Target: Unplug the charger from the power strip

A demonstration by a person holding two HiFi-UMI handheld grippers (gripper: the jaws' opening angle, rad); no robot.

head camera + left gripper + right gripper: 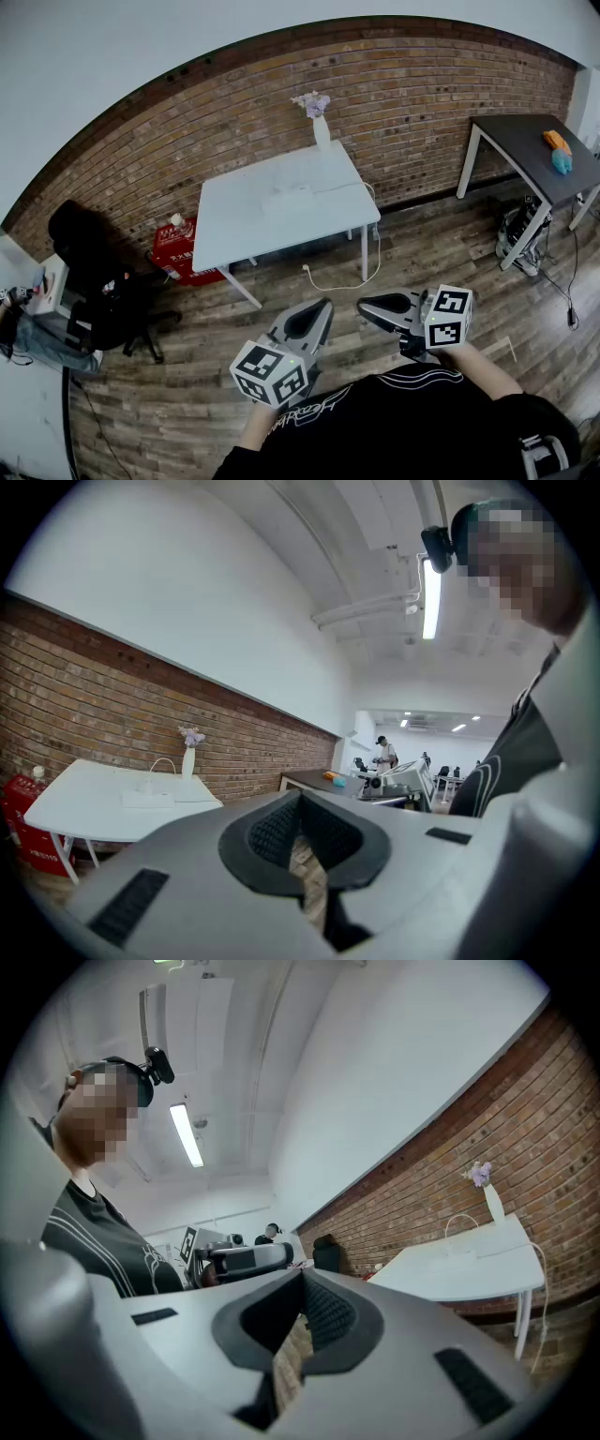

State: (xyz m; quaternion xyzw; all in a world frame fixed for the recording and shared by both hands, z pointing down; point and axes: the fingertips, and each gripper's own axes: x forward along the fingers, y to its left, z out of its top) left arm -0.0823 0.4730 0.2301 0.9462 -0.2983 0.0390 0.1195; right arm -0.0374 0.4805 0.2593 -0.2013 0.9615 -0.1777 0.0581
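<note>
A white power strip point(287, 200) lies on the white table point(234, 234) by the brick wall. In the left gripper view the power strip point(148, 800) has a small white charger point(147, 785) on it, with a white cable point(163, 762) looping up from it. The right gripper view shows the same strip point(466, 1253) far off. My left gripper point(324, 306) and right gripper point(363, 307) are held close to my body over the wooden floor, well short of the table. Both are shut with nothing between the jaws.
A vase of flowers point(321, 126) stands at the table's far edge. A white cord point(343, 282) hangs off the table and trails across the floor. A red box point(176, 249) sits under the table's left side. A seated person point(84, 291) is at left, a dark table point(539, 155) at right.
</note>
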